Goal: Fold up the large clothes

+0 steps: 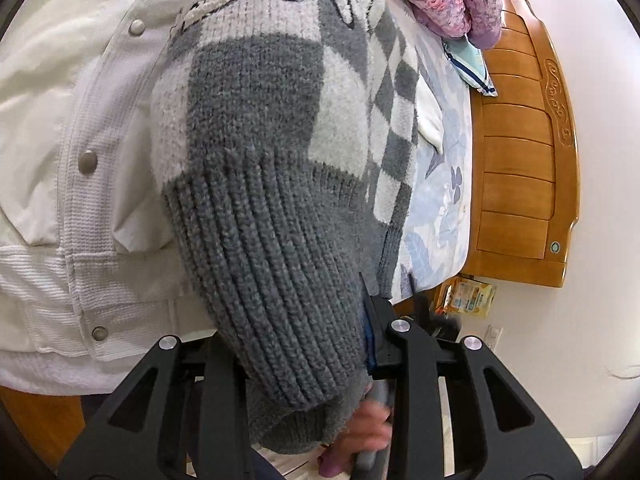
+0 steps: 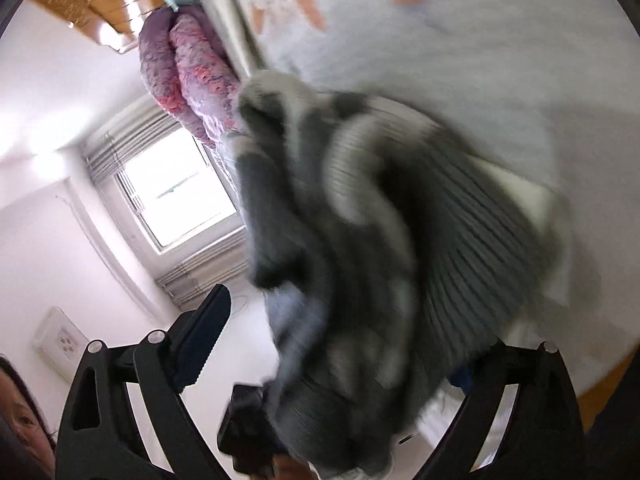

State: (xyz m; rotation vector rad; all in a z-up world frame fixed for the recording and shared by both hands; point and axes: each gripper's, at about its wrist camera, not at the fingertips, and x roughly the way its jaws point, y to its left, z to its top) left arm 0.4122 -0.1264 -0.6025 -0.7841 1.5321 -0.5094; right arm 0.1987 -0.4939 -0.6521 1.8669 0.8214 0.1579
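Grey-and-white knitted sweater (image 1: pixel 260 184) draped over a white snap-button jacket (image 1: pixel 68 128) on the floral bedsheet (image 1: pixel 444 184); left gripper (image 1: pixel 308 364) clamped on its ribbed cuff; right gripper (image 2: pixel 340 344) spread wide, blurred sweater folds lying between the unclosed fingers; wooden headboard (image 1: pixel 524 152) beyond.

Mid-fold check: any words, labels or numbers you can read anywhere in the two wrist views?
Nothing can be read.
Grey checked sweater: large white script lettering, cut off at the top edge, unreadable.
Yellow packet by the wooden headboard: print too small.
Right wrist view: blurred, no text.
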